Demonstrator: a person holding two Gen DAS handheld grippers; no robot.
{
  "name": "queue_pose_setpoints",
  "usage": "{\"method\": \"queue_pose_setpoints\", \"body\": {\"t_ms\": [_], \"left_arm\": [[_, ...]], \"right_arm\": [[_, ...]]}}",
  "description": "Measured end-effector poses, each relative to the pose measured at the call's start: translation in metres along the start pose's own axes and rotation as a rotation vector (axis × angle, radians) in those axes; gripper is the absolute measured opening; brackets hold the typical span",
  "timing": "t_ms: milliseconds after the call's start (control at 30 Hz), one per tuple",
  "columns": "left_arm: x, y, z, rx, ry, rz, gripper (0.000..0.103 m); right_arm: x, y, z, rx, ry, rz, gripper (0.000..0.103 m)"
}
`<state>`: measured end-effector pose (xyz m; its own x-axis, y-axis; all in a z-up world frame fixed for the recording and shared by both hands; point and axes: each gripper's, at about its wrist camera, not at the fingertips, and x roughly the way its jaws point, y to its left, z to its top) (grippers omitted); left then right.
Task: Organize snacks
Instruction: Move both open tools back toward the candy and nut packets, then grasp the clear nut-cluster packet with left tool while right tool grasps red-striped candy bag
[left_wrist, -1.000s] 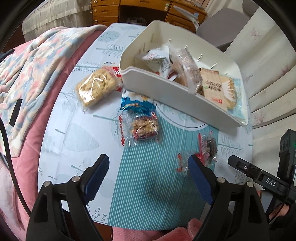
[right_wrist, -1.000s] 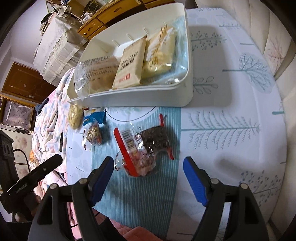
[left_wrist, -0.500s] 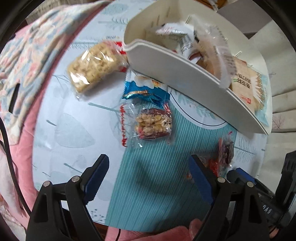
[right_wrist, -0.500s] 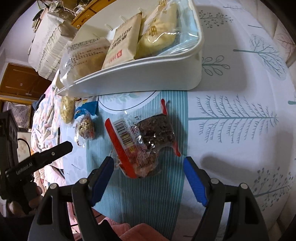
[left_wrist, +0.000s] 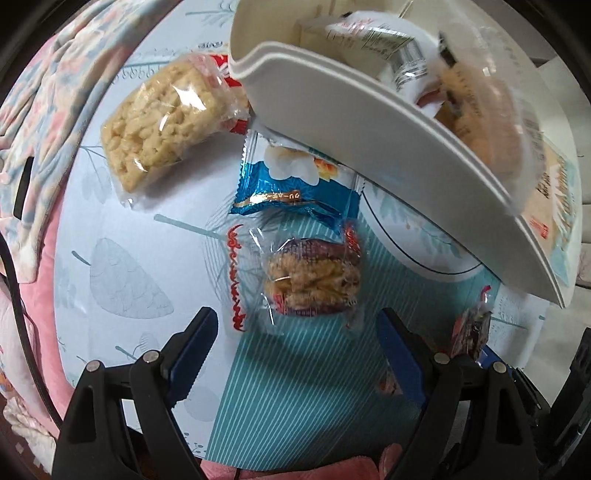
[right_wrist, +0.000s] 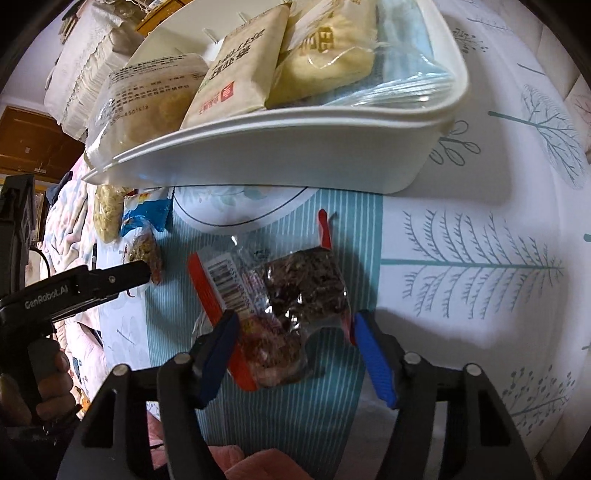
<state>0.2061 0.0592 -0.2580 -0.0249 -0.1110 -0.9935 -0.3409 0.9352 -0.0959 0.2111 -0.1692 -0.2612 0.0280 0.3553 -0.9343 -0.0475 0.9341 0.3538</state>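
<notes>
A white bin (left_wrist: 369, 122) (right_wrist: 280, 151) holds several packed snacks. On the table in the left wrist view lie a clear walnut-date pack (left_wrist: 306, 280), a blue wrapper (left_wrist: 295, 188) and a pale rice-crisp pack (left_wrist: 162, 118). My left gripper (left_wrist: 295, 343) is open just short of the walnut-date pack. My right gripper (right_wrist: 291, 332) is open, its blue fingers on either side of a dark snack pack with red edges (right_wrist: 280, 299), not pressing it. That pack also shows in the left wrist view (left_wrist: 472, 328).
A floral blanket (left_wrist: 44, 96) lies over the table's left side. The tablecloth (right_wrist: 480, 258) with tree prints spreads to the right. The left gripper's body (right_wrist: 74, 288) shows in the right wrist view. Wooden drawers (right_wrist: 33, 144) stand far back.
Both grippers have moved forward and down. The left one has come close to the walnut-date pack; the right one now straddles the dark red-edged pack and its jaws are narrower.
</notes>
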Motion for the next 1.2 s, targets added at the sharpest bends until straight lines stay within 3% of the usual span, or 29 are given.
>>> {"method": "queue_pose_setpoints", "body": {"t_ms": [233, 433, 633, 767, 1200], "left_arm": [[0.012, 0.002, 0.010, -0.030, 0.036, -0.001, 0.086], [0.018, 0.007, 0.015, -0.071, 0.045, -0.037, 0.081], [0.021, 0.009, 0.012, -0.067, 0.040, -0.051, 0.075], [0.024, 0.011, 0.011, -0.072, 0.051, -0.038, 0.058], [0.029, 0.020, 0.000, -0.067, 0.089, -0.025, 0.057]], "right_arm": [[0.002, 0.000, 0.005, -0.015, -0.005, -0.017, 0.060], [0.002, 0.004, 0.008, -0.049, -0.019, -0.050, 0.044], [0.000, 0.004, 0.007, -0.058, -0.019, -0.048, 0.041], [0.000, 0.004, 0.007, -0.059, -0.019, -0.048, 0.040], [-0.001, 0.007, 0.003, -0.047, -0.009, -0.029, 0.039]]}}
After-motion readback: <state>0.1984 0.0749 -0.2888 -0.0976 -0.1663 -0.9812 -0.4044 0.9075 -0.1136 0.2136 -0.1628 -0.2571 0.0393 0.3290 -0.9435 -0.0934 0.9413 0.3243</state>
